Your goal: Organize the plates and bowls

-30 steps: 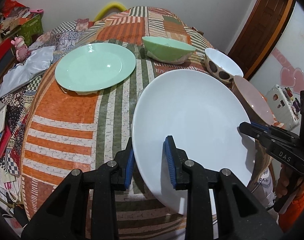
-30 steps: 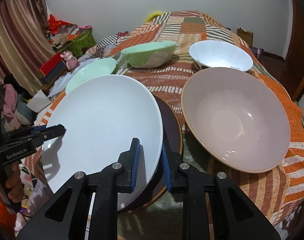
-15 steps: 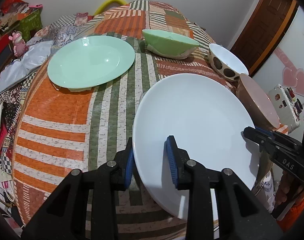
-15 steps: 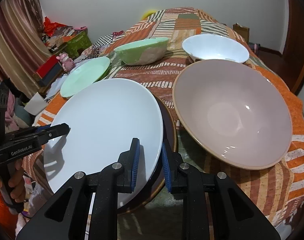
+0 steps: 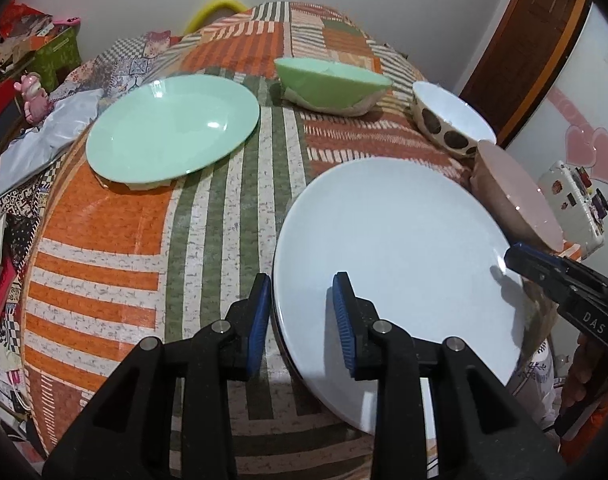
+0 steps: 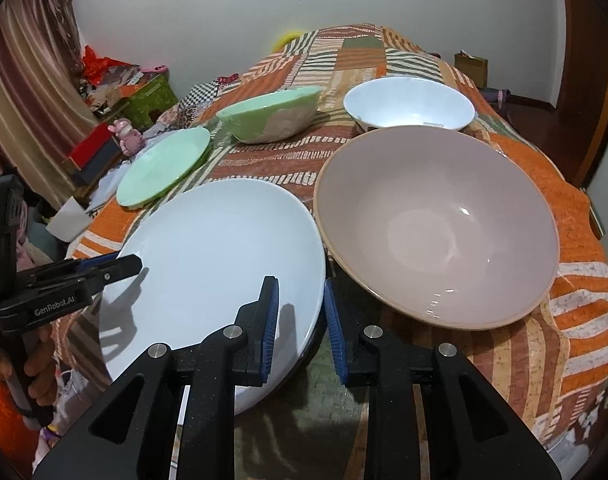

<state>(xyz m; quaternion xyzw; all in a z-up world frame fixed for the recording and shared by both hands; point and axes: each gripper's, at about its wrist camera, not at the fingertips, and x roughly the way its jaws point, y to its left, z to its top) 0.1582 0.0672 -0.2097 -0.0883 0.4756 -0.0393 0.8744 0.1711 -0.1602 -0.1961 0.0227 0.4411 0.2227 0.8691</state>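
A large white plate lies at the near edge of the patchwork-covered table, seemingly on a dark plate whose rim shows under it. My left gripper straddles its left rim, jaws apart. My right gripper straddles its right rim, jaws slightly apart. A green plate lies far left. A green bowl, a white spotted bowl and a big pink bowl stand behind and to the right.
The table edge drops off just below both grippers. Clutter, boxes and a pink toy lie on the floor to the left. A wooden door and a white appliance stand to the right.
The white plate has come down flat and now hides the dark plate beneath it. Both grippers' jaws have widened slightly on its rims. Both views have dropped a little.
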